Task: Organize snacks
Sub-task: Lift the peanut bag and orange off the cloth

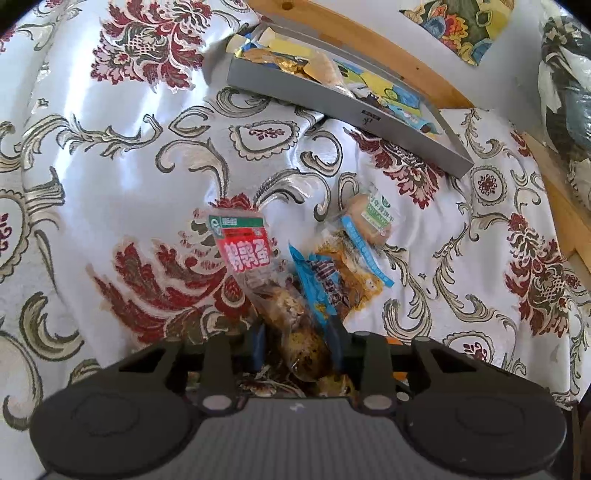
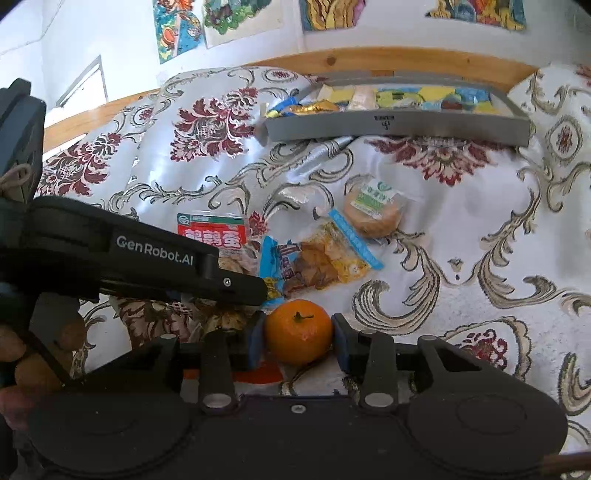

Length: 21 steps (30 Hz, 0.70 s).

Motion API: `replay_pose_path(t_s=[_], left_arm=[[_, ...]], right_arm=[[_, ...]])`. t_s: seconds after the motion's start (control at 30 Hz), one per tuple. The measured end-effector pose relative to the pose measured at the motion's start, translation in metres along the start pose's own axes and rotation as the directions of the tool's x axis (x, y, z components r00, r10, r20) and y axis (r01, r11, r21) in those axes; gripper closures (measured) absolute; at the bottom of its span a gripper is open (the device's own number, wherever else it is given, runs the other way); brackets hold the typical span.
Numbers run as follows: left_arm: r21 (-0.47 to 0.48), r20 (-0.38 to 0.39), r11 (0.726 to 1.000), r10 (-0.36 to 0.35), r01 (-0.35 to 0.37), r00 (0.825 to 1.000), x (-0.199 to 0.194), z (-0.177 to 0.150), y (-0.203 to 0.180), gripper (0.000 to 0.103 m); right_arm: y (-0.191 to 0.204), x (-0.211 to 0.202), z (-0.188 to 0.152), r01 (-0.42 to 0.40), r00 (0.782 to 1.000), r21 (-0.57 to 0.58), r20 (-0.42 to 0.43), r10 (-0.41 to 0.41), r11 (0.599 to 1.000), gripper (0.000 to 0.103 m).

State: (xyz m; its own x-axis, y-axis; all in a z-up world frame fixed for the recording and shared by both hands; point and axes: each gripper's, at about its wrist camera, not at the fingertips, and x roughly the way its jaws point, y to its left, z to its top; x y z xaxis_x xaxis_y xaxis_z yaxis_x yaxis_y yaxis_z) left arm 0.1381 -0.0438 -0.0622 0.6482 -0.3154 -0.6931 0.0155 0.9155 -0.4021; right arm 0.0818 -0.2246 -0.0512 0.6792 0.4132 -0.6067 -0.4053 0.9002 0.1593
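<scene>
Left wrist view: left gripper (image 1: 297,347) pinches the clear lower end of a quail-egg packet (image 1: 258,269), blue pads against both sides; speckled eggs show through the film. The red label with white Chinese characters and a green header strip points toward the grey tray (image 1: 332,101).

Right wrist view only: right gripper (image 2: 298,338) is closed on a mandarin (image 2: 298,330), stem up, pads touching both flanks. The fruit does not appear in the left view. The left gripper's side plate crosses this frame at left and reads "GenRobot.AI". A hand (image 2: 26,354) shows at the left edge.

Places relative to the grey tray, which lies on the floral bedcover (image 2: 461,236) against the wooden bed rail (image 2: 369,59):
- Blue-edged snack bag (image 2: 317,262) lies on the cover well short of the tray, beside the egg packet.
- Round biscuit packet (image 2: 373,214), green-and-white label too small to read, lies between that bag and the tray.
- Tray holds yellow, blue and gold wrappers; a small dark mark on its near wall is unreadable.

Colourful pictures (image 2: 177,26) hang on the wall beyond the tray.
</scene>
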Motion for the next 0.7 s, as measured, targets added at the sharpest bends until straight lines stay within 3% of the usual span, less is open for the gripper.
replay_pose_path(t_s=[0.33, 0.7], left_arm=[[-0.001, 0.071, 0.999, -0.038, 0.038, 0.997, -0.021, -0.002, 0.003, 0.071], [-0.036, 0.142, 0.997, -0.068, 0.074, 0.988, -0.043, 0.007, 0.010, 0.078]], right_arm=[[0.011, -0.018, -0.001, 0.066, 0.997, -0.093, 0.043, -0.062, 0.993, 0.064], [0.017, -0.029, 0.011, 0.125, 0.990, -0.108, 0.074, -0.118, 0.986, 0.064]])
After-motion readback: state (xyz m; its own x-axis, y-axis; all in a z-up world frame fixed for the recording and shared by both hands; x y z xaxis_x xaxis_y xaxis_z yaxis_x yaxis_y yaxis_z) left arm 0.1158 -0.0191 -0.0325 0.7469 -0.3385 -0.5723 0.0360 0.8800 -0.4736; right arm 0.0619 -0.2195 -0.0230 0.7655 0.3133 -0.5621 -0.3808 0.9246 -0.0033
